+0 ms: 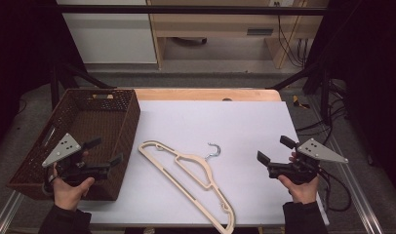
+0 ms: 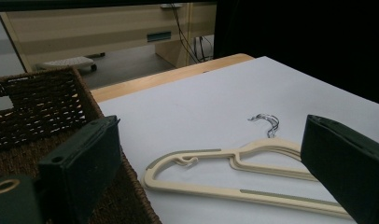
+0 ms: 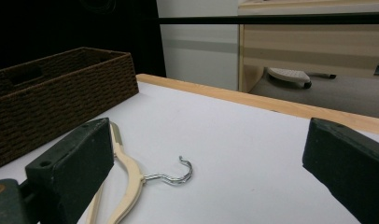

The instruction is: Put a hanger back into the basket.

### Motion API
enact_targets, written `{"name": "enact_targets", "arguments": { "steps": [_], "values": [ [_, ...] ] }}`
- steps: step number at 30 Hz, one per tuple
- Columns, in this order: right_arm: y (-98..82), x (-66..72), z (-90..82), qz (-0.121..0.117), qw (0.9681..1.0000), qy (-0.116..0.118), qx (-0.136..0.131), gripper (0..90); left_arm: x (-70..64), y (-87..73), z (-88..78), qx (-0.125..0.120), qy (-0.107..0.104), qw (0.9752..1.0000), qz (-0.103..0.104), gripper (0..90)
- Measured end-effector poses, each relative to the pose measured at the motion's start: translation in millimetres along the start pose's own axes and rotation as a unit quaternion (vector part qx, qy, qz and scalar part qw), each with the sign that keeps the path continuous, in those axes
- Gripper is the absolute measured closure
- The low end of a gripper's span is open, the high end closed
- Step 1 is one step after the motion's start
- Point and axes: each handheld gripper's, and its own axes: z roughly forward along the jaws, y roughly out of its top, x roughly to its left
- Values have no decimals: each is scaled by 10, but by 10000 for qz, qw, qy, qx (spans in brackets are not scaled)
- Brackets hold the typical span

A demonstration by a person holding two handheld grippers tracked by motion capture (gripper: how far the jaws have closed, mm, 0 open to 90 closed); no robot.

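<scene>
Two open tongs (image 1: 107, 151) (image 1: 273, 149), one hanger (image 1: 196, 178), one basket (image 1: 130, 119)

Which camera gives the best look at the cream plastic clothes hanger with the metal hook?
The high view: the cream plastic clothes hanger lies whole there. The left gripper view cuts its far end behind a jaw; the right gripper view gives mainly the hook.

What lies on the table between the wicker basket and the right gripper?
A cream clothes hanger with a metal hook lies flat between the wicker basket and the right gripper, as the high view shows.
</scene>
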Motion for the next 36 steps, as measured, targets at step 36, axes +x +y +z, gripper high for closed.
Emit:
{"name": "enact_targets", "arguments": {
  "steps": [36],
  "values": [
    [-485,713,1072,-485,9602,641,2673,270,1,-25,98,212,64,9997,115,59]
  ]
}}
